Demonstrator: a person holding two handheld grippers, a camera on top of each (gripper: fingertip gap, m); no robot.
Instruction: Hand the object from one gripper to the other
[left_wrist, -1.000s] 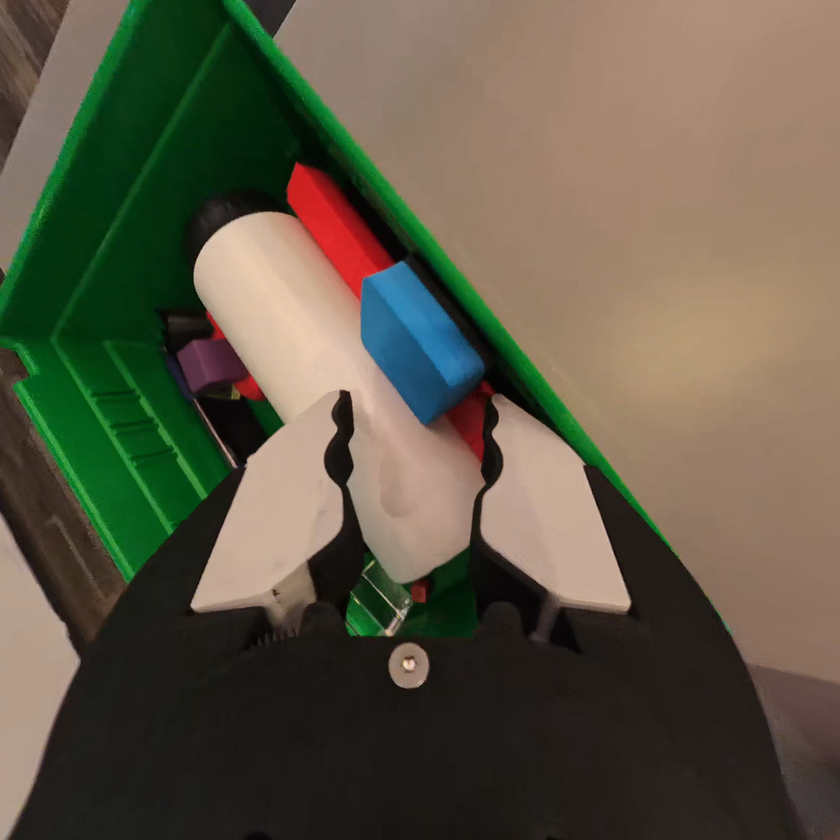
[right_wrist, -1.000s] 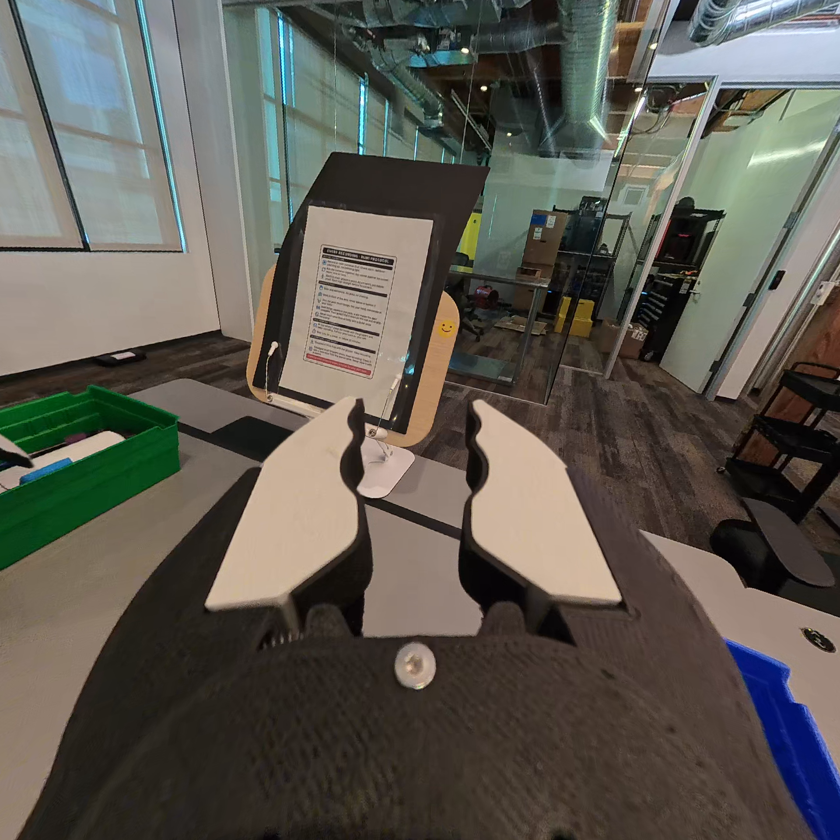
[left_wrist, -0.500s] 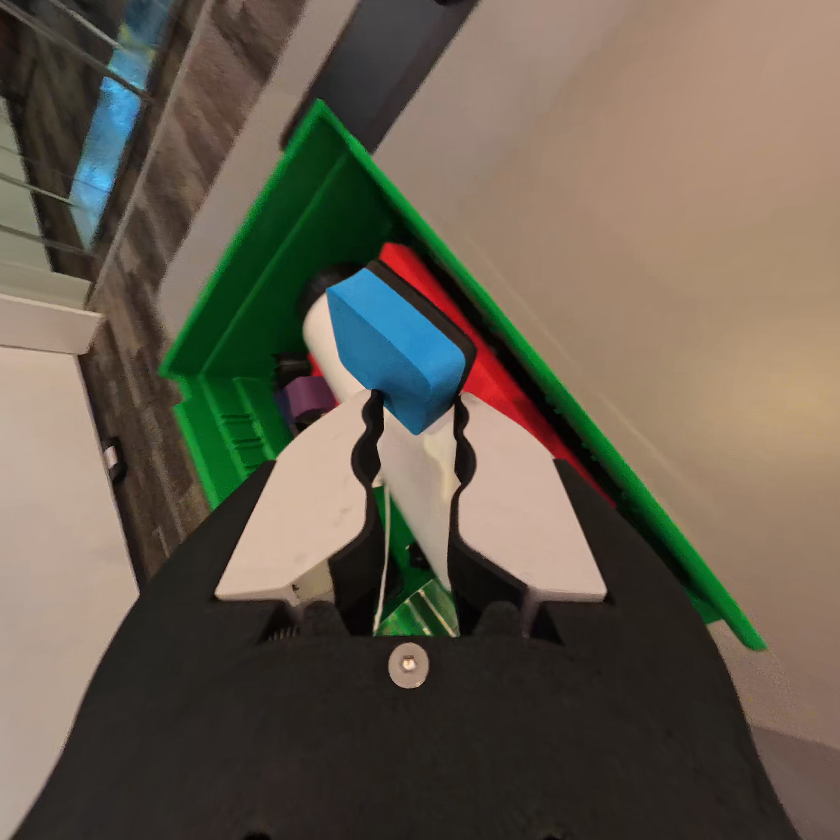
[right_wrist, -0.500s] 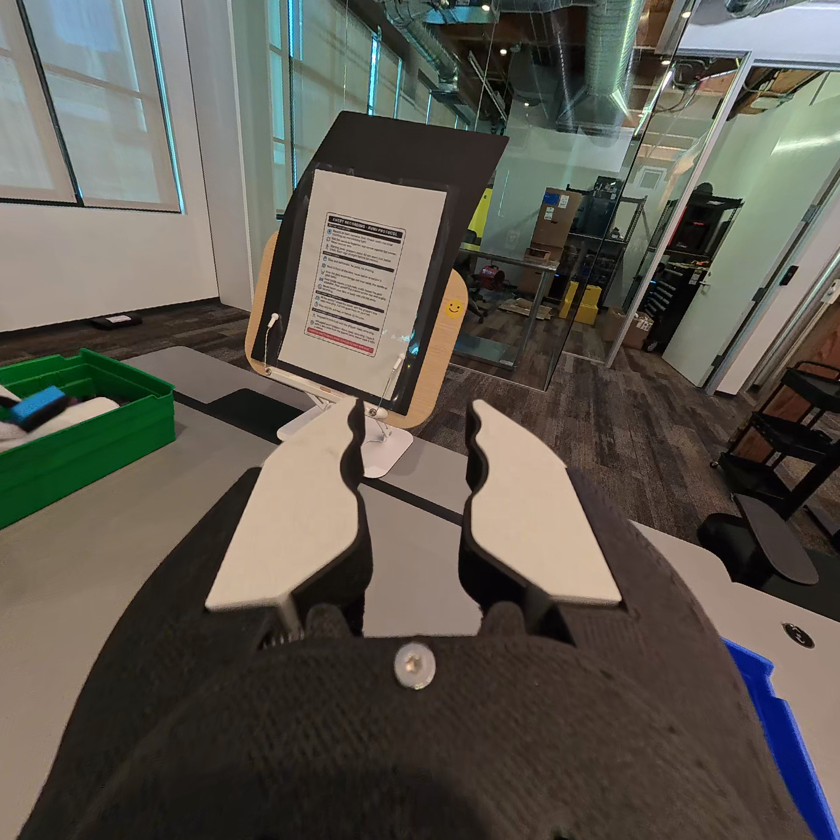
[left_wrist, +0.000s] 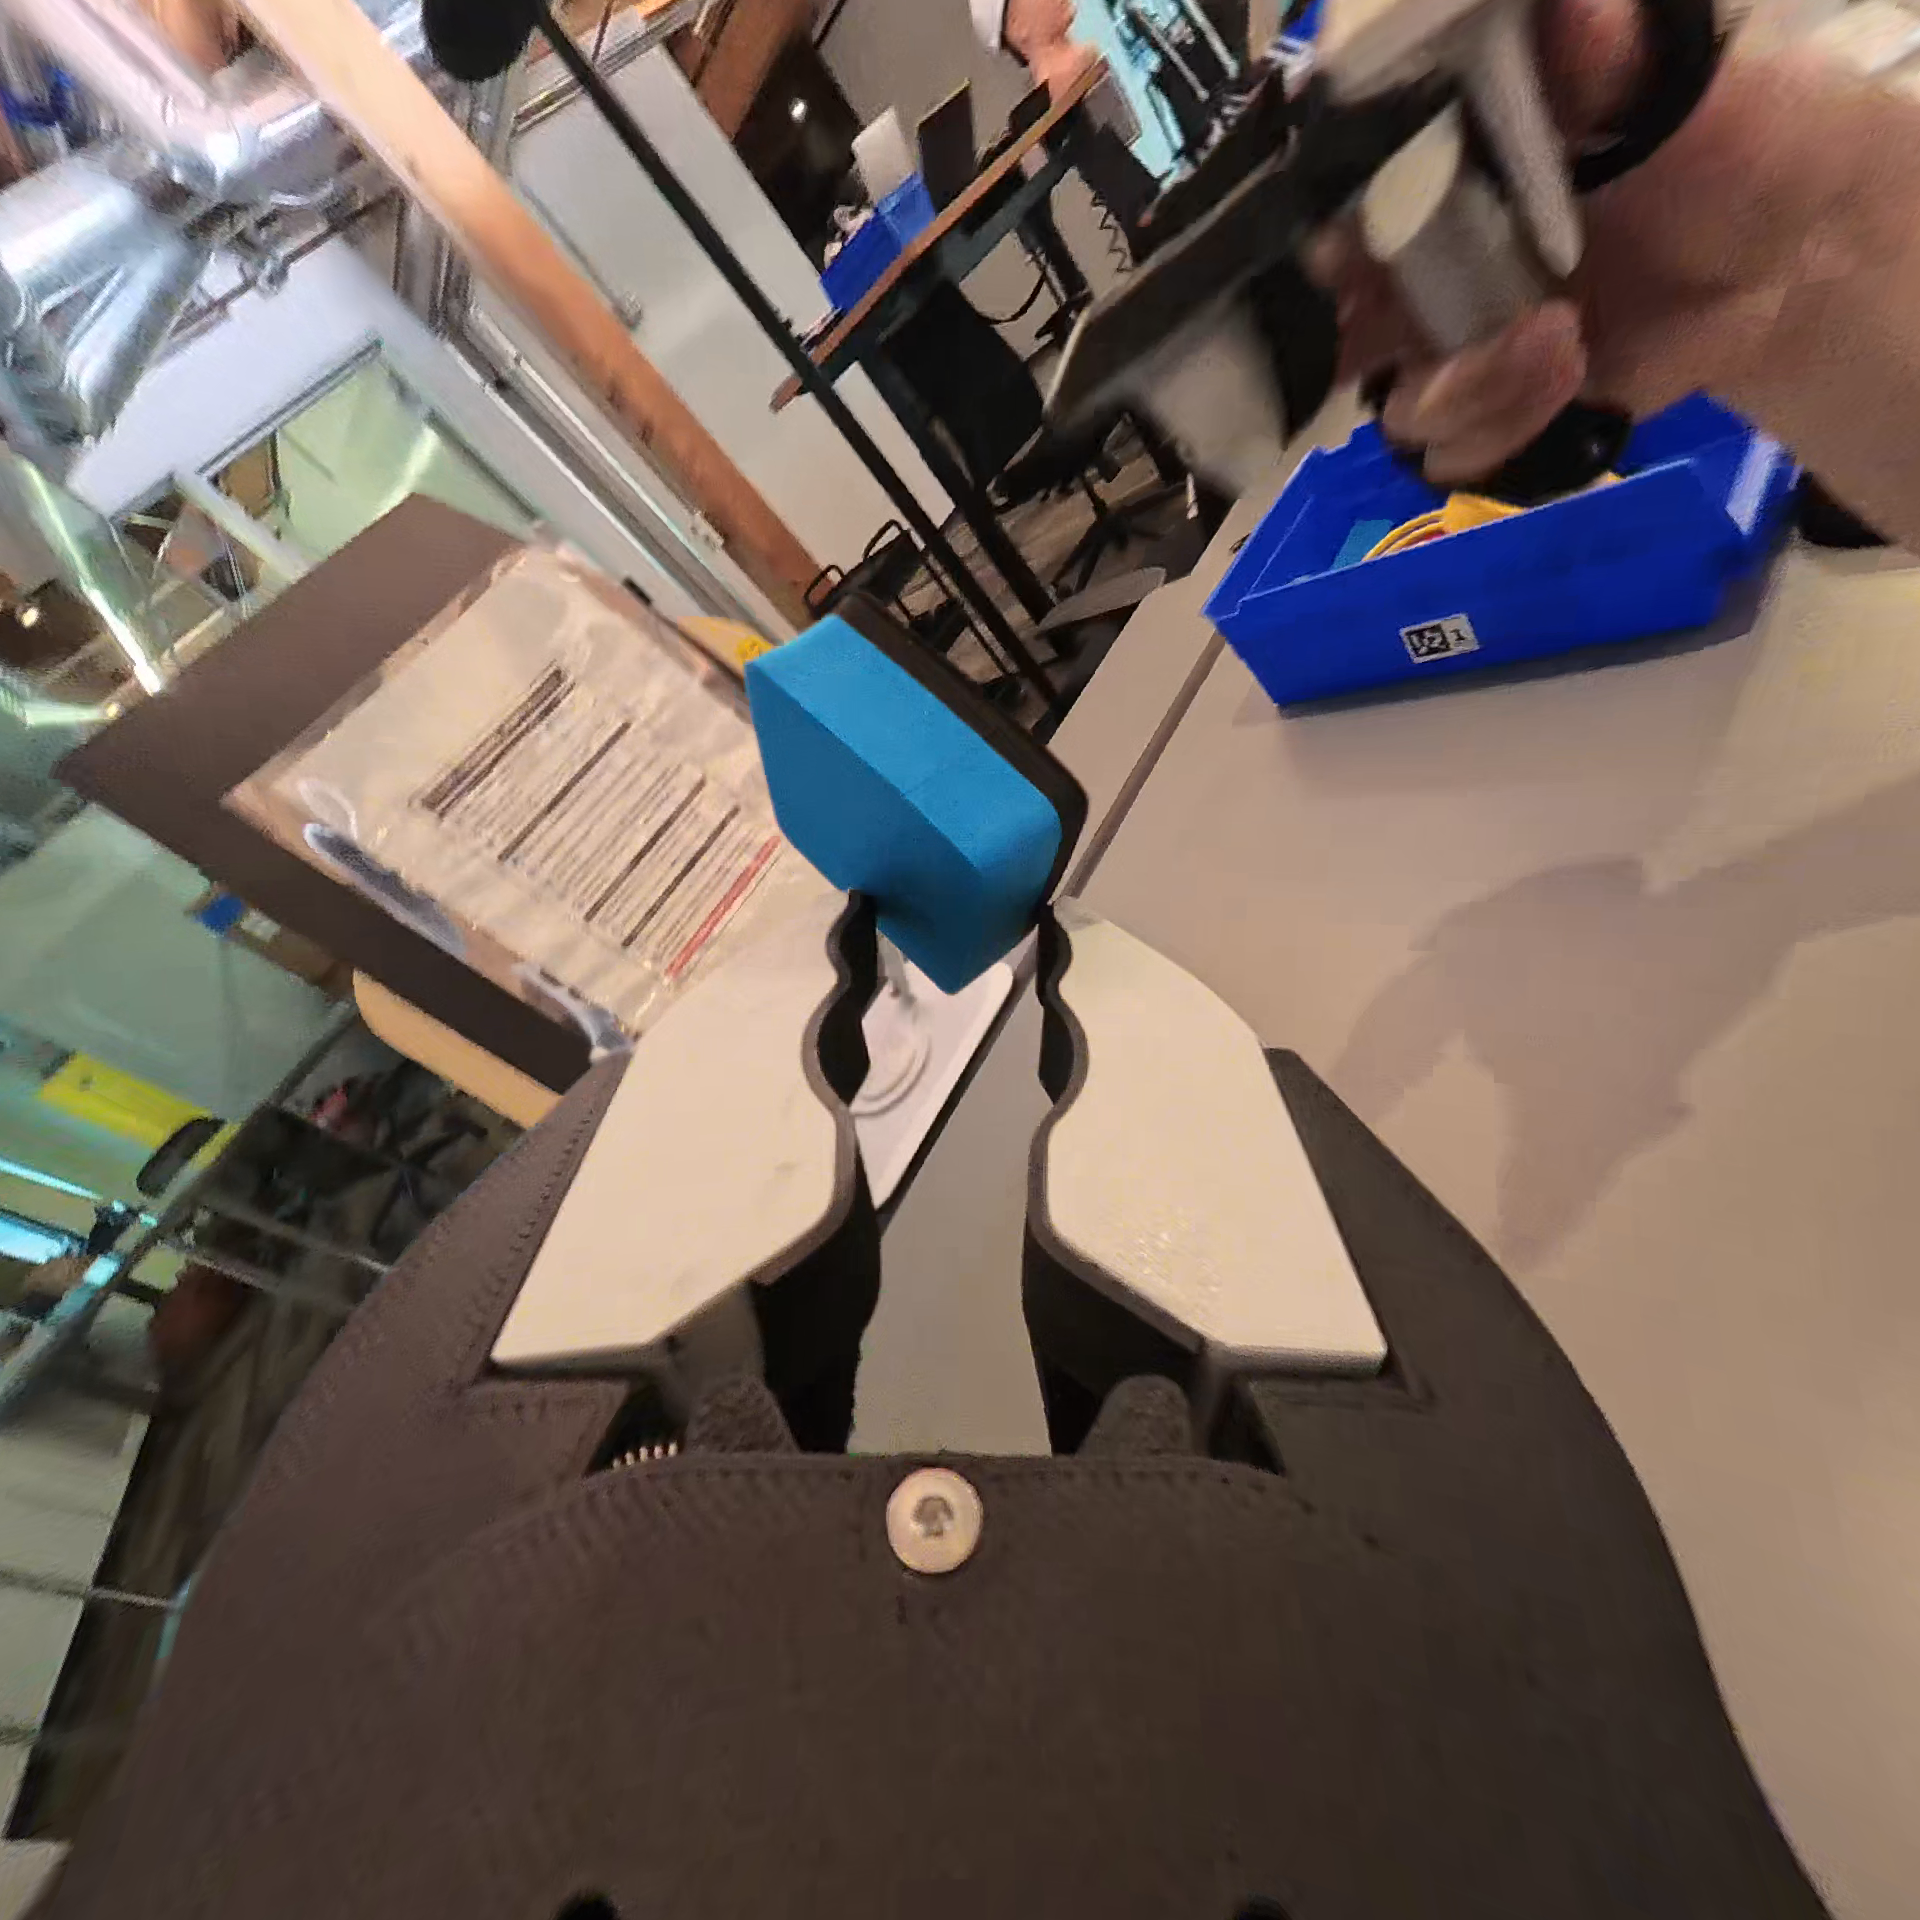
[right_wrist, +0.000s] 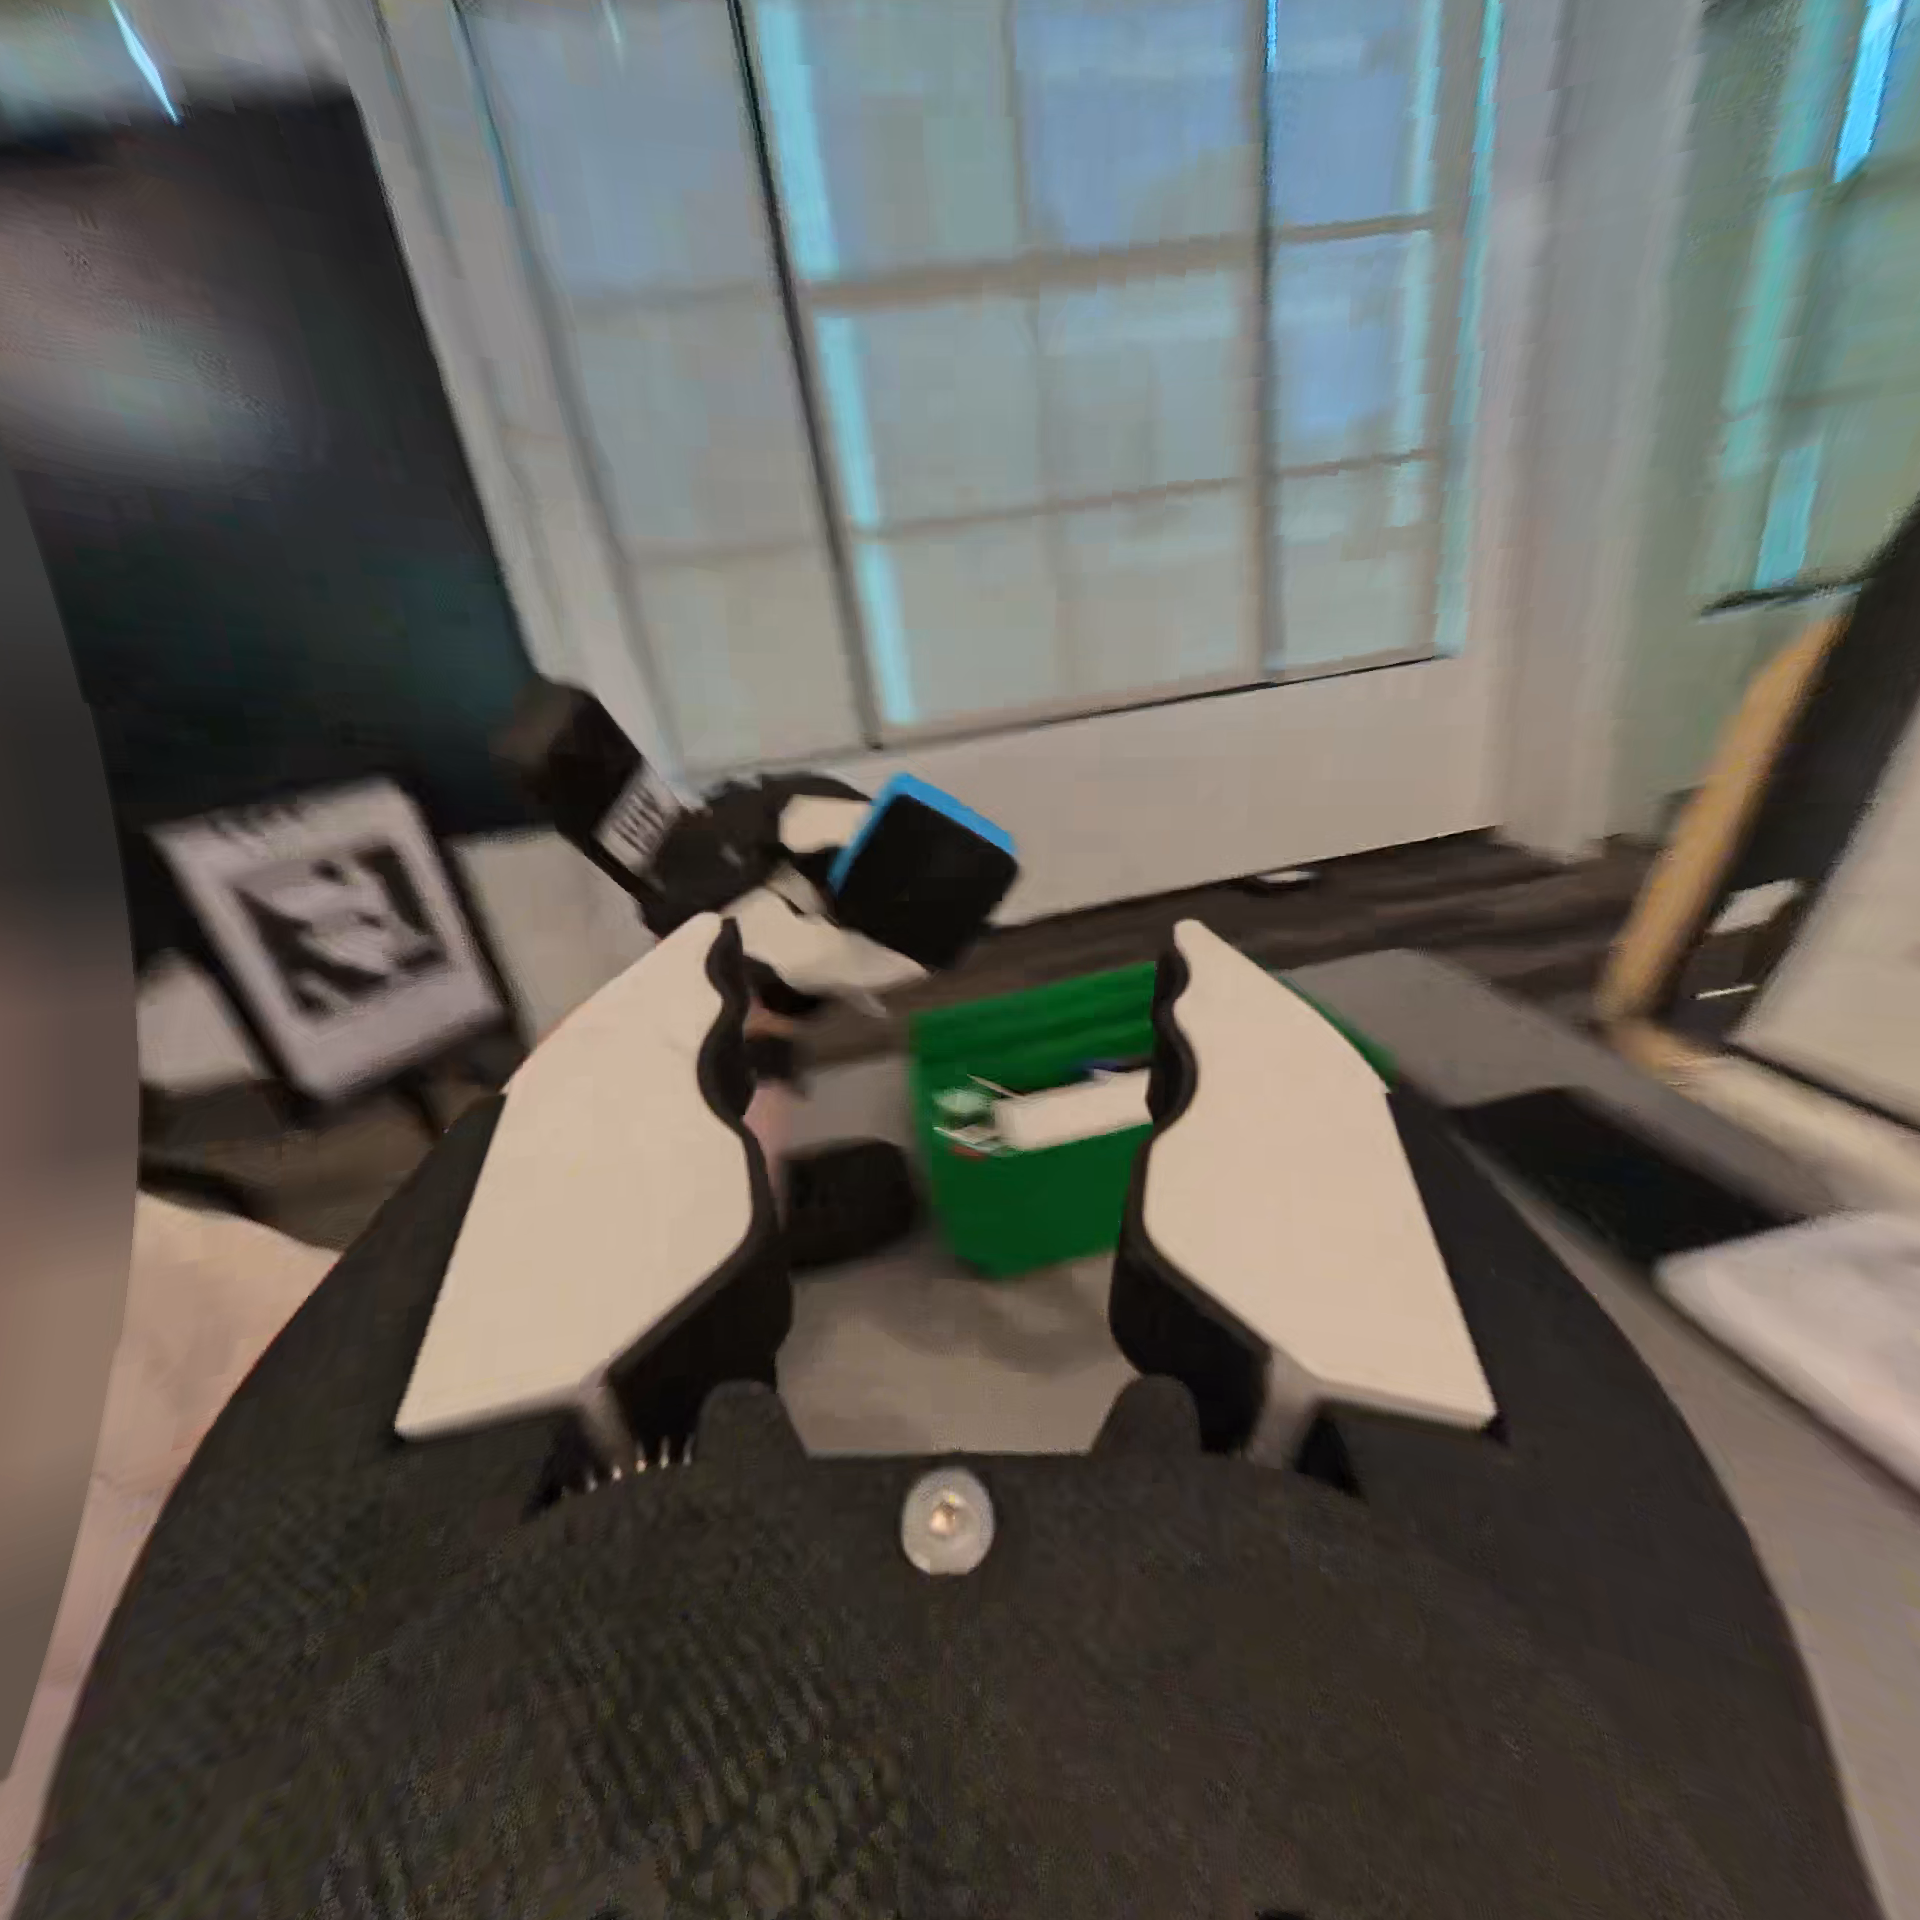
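Observation:
A blue foam eraser with a black felt base (left_wrist: 904, 800) sticks out from the tips of my left gripper (left_wrist: 948, 920), which is shut on its lower end and holds it in the air above the table. In the blurred right wrist view the same eraser (right_wrist: 920, 868) shows black side toward me, held up by the left gripper beyond my fingertips. My right gripper (right_wrist: 948, 951) is open and empty, its jaws wide apart, pointing toward the eraser. The hand with the right gripper (left_wrist: 1475, 177) shows blurred at the top right of the left wrist view.
A green bin (right_wrist: 1023, 1184) with a white cylinder and small items stands on the grey table behind the right gripper's jaws. A blue bin (left_wrist: 1496, 592) with yellow items sits at the table's right. A stand with a printed sheet (left_wrist: 582, 790) is at the back. One gripper's finger ends stand about 12 cm off the other's.
My left gripper lifted the blue eraser out of the green bin and swung right, up over the table. My right gripper turned left to face it and opened wider.

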